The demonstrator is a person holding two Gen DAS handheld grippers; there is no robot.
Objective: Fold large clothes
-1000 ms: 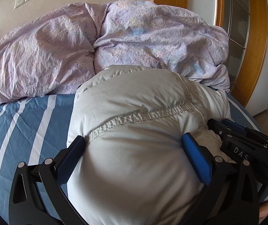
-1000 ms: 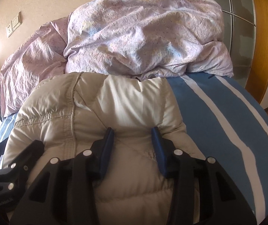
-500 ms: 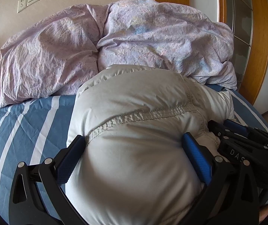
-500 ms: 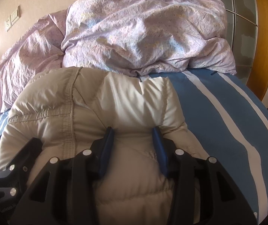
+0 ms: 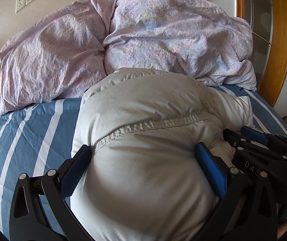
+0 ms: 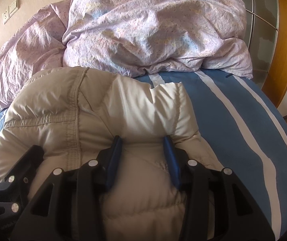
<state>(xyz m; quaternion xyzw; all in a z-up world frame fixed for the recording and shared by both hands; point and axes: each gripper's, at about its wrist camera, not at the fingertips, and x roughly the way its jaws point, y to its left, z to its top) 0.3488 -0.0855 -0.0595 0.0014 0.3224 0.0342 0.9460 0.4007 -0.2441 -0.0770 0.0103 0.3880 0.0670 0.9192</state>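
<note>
The puffy beige down jacket (image 5: 143, 140) lies bundled on the blue striped bed sheet (image 5: 33, 132), just in front of the heaped lilac duvet (image 5: 163, 40). The left gripper (image 5: 143, 160) stands wide, both pads pressed into a thick fold of it; the right gripper (image 6: 143, 154) is about half closed, pinching a narrower roll. Judged step: carrying a fold across. Next calls for laying it down evenly, both sides together, before releasing
</note>
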